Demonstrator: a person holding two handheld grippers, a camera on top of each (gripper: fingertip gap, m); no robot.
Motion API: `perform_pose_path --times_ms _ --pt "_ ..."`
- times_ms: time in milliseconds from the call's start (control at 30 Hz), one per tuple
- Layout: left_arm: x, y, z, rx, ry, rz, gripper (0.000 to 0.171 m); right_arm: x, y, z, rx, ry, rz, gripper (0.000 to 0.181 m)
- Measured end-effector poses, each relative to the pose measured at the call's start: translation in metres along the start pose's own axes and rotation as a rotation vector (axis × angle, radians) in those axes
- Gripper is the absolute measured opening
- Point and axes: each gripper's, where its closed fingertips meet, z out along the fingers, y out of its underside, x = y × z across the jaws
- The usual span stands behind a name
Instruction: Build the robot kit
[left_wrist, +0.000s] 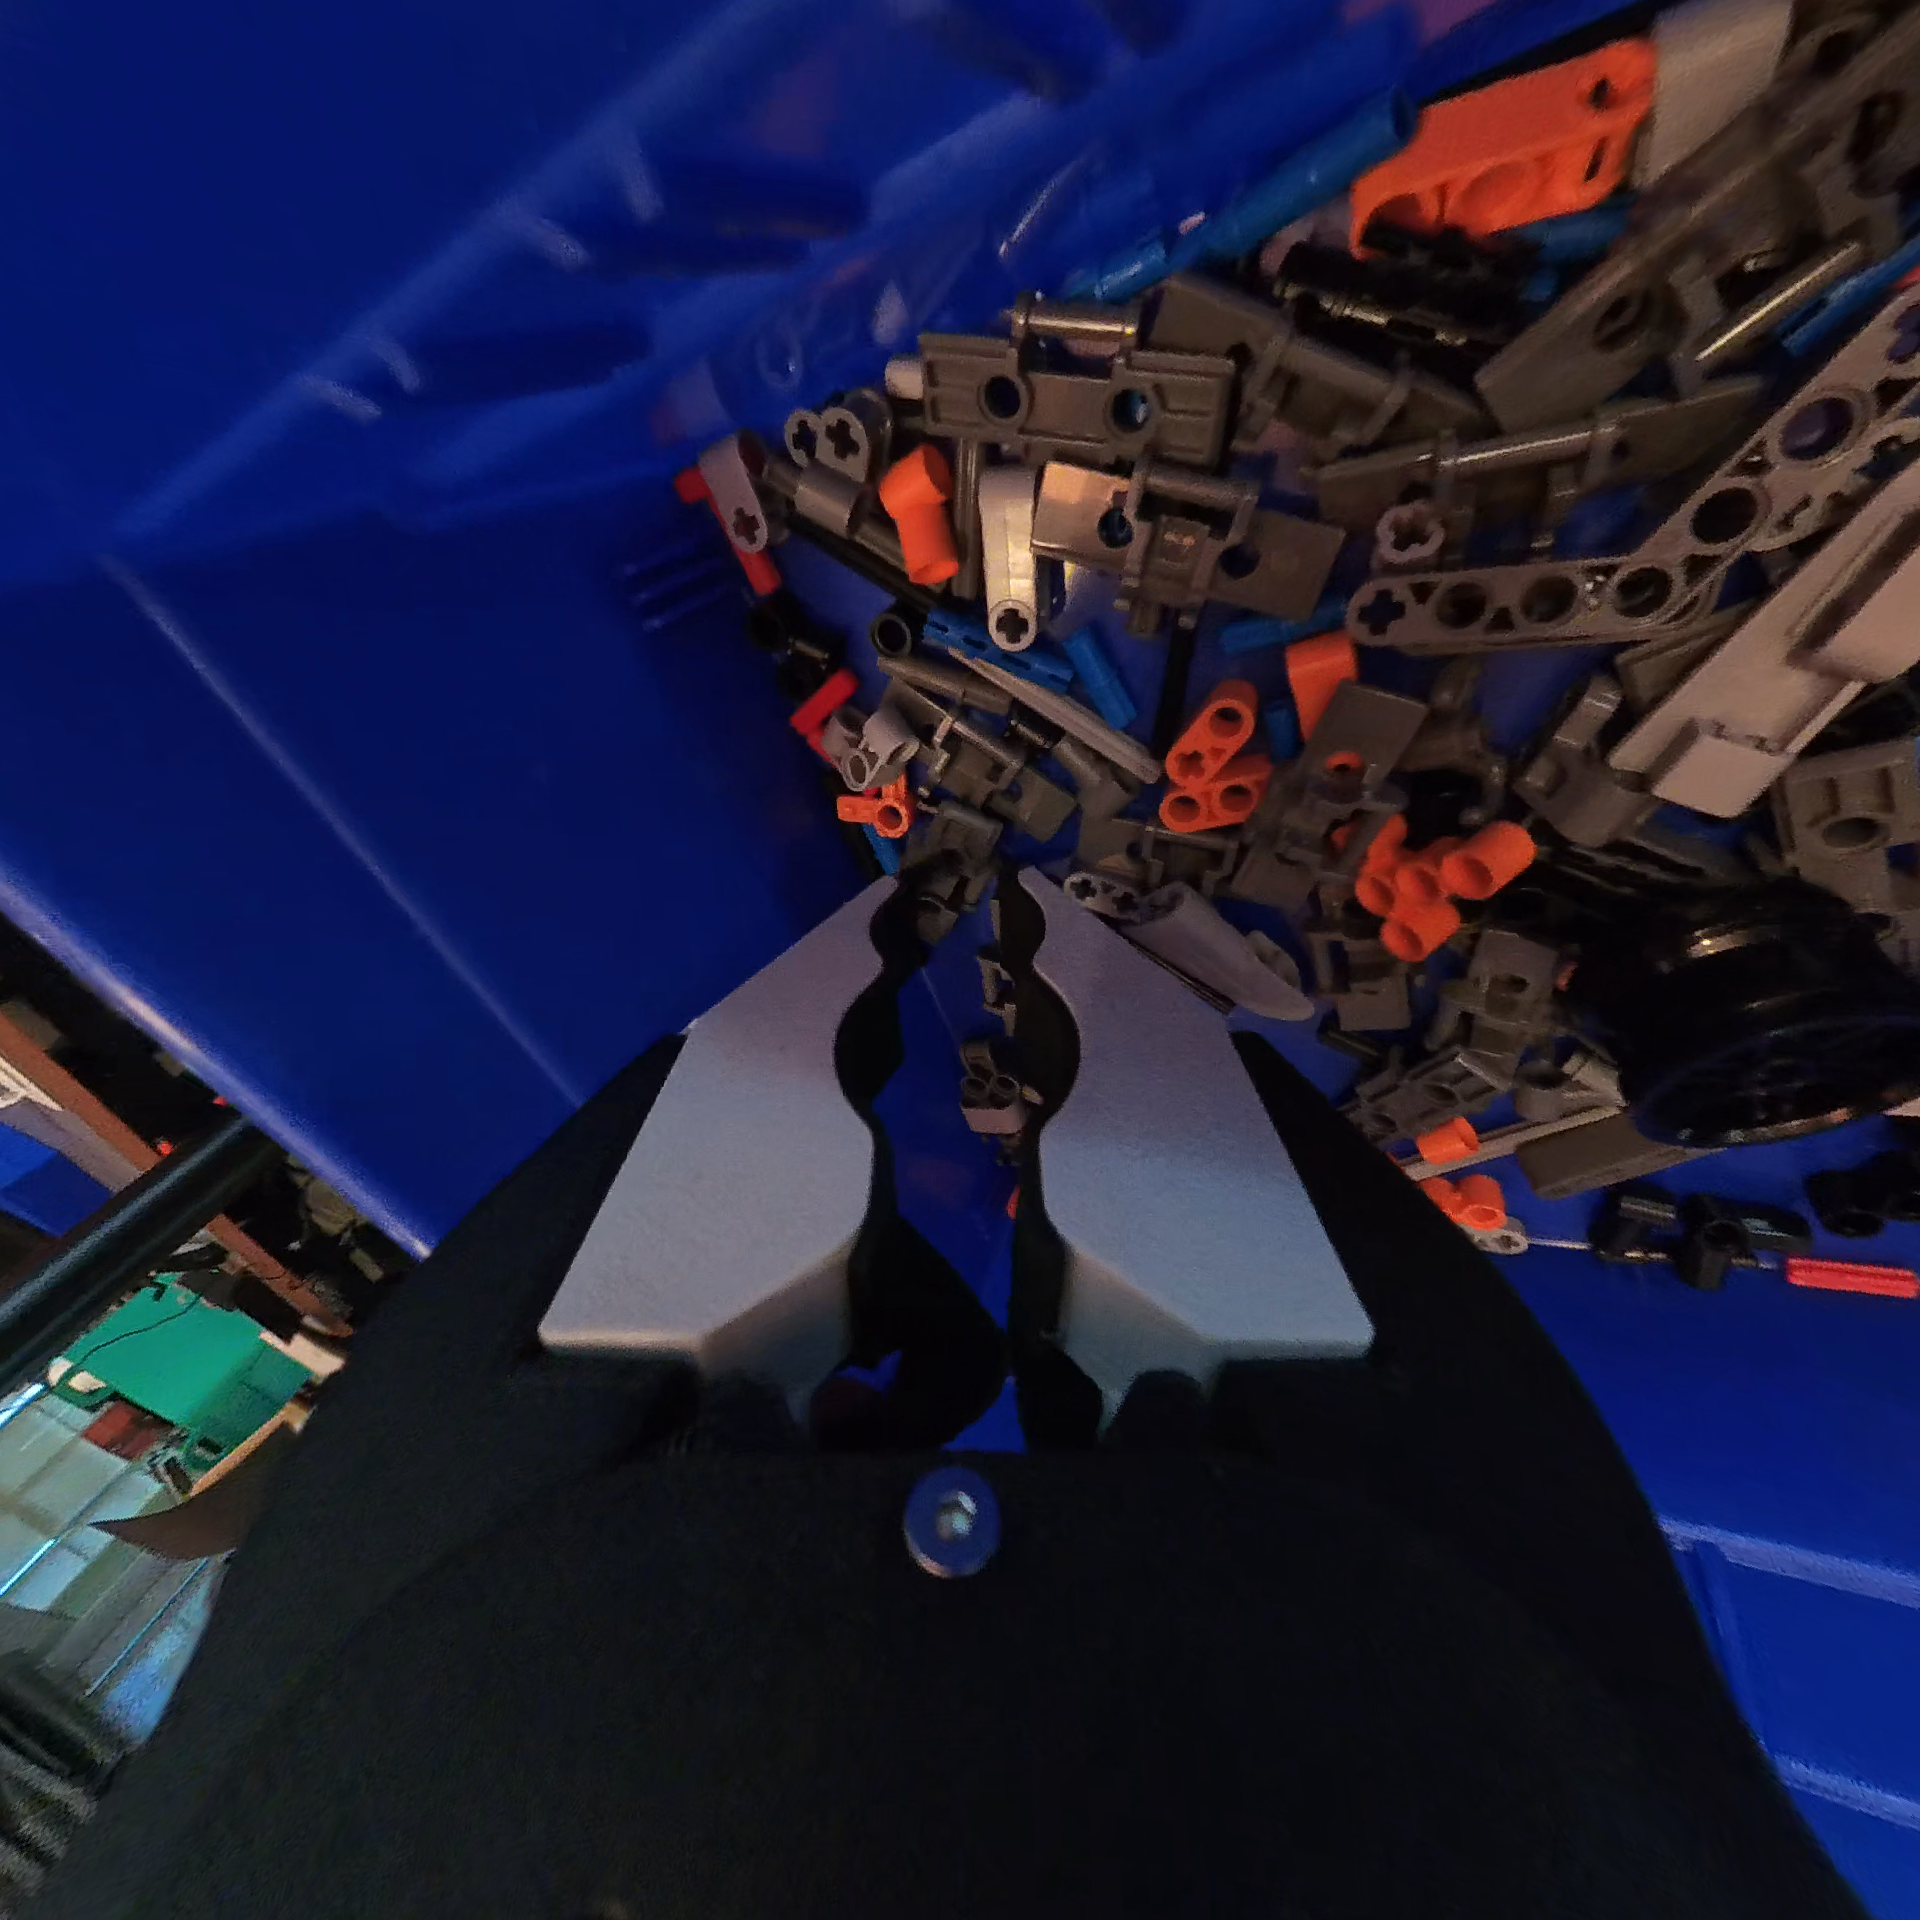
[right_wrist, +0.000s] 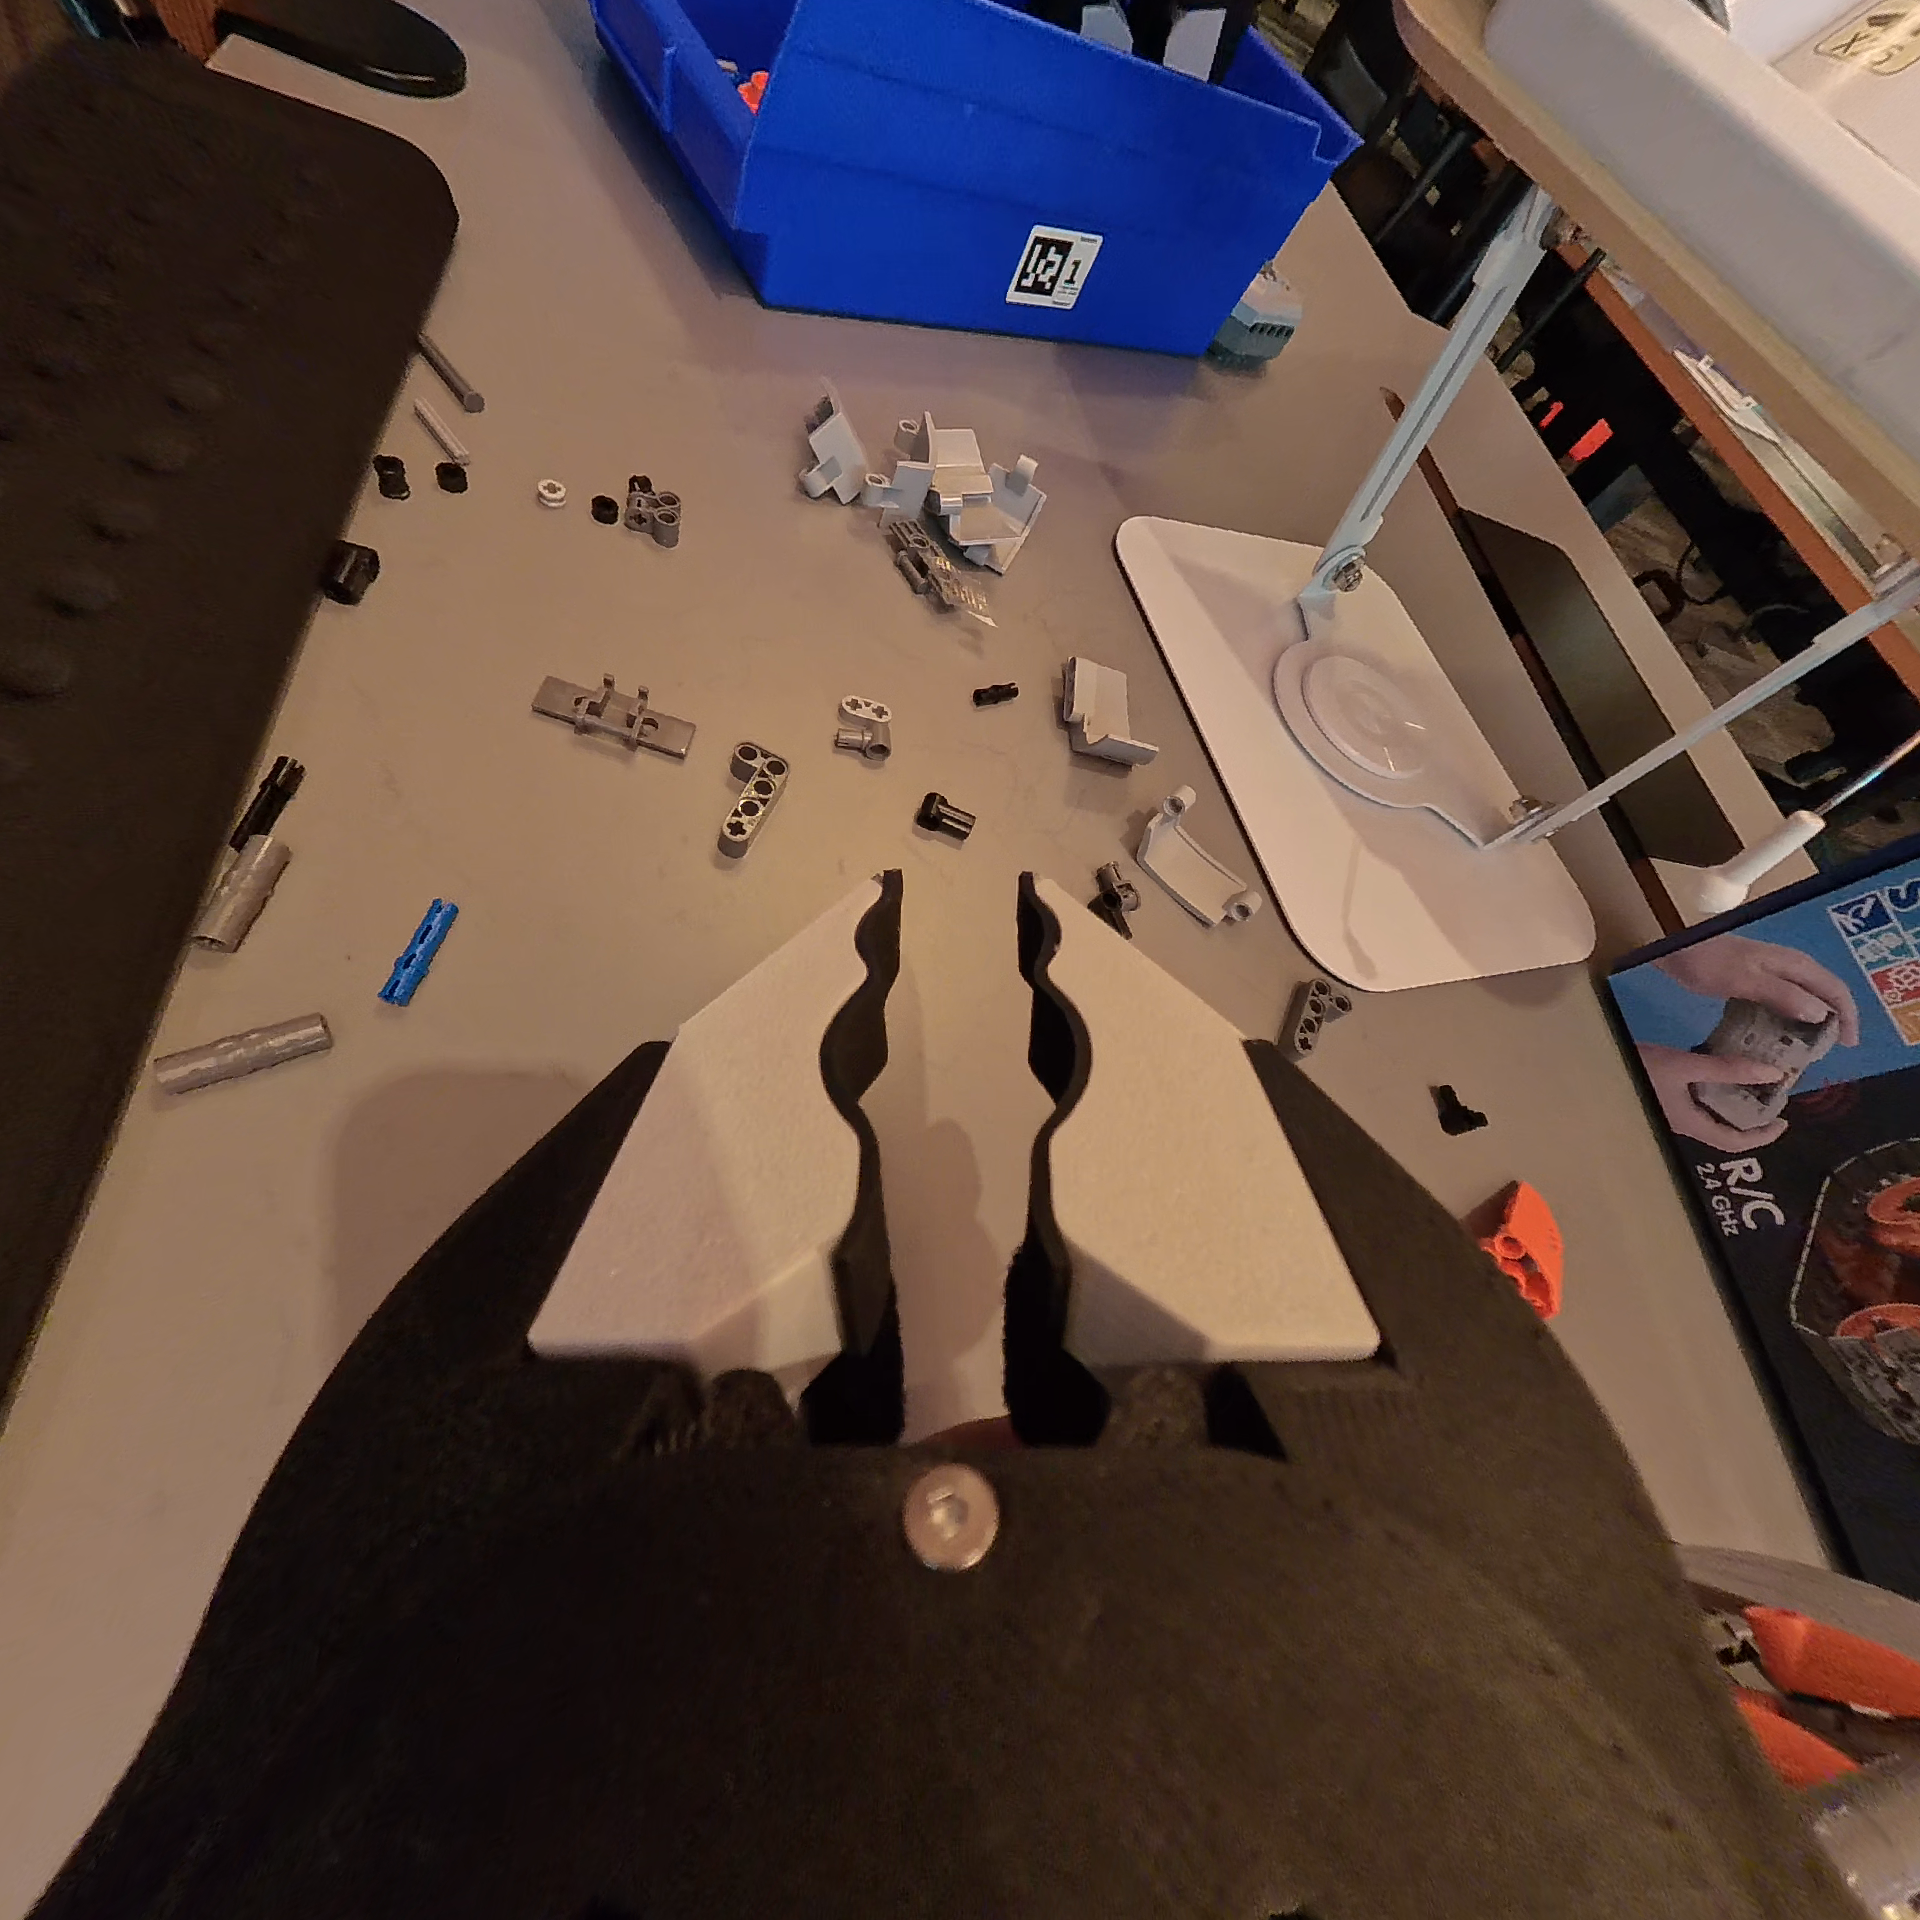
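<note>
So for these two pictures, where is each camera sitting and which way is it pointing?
Left wrist view: on the left gripper, aimed down into the blue bin at a heap of building pieces; its own two fingers show, nearly together, tips at the heap's edge.
Right wrist view: on the right gripper, looking down across the table at scattered grey pieces and a white lamp base; its fingers show, parted and empty.
Shared: the blue bin.

The left gripper (left_wrist: 961, 899), jaws slightly parted, reaches inside the deep blue plastic bin (left_wrist: 416, 520), its tips touching the heap of grey, orange and black plastic building pieces (left_wrist: 1299, 623) there.

The right gripper (right_wrist: 958, 883), jaws parted and empty, hangs over the grey table (right_wrist: 644, 935) well short of that bin (right_wrist: 987, 166), nearest a small black connector peg (right_wrist: 943, 814) among scattered grey pieces.
</note>
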Motion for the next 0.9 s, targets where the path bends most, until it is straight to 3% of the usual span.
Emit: perform_pose_path --times_ms 100,133,333,467,533,633,900 --pt "0.002 0.003 -0.003 0.006 0.007 -0.019 0.013 -0.001 0.001 0.000 -0.003 -0.004 -0.003 0.020" --pt "0.002 0.003 -0.006 0.017 0.005 -0.034 0.000 -0.001 0.001 0.000 -0.002 -0.005 -0.003 0.020" --pt "0.001 -0.004 -0.035 0.110 -0.016 -0.137 0.000 -0.002 -0.001 0.000 0.006 -0.011 -0.001 0.020" --pt "-0.003 0.005 -0.021 0.053 -0.040 -0.179 0.013 -0.004 -0.004 0.000 0.008 -0.016 -0.010 0.020" --pt "-0.003 0.010 -0.007 -0.007 -0.049 -0.142 0.033 -0.005 -0.004 -0.001 0.007 -0.013 -0.017 0.020" --pt "-0.004 0.009 0.003 -0.036 -0.061 -0.096 0.018 -0.003 -0.004 -0.002 0.007 -0.007 -0.017 0.020" --pt "-0.004 0.008 0.002 0.020 -0.002 -0.154 0.015 -0.004 -0.004 -0.003 0.010 -0.010 -0.024 0.020"
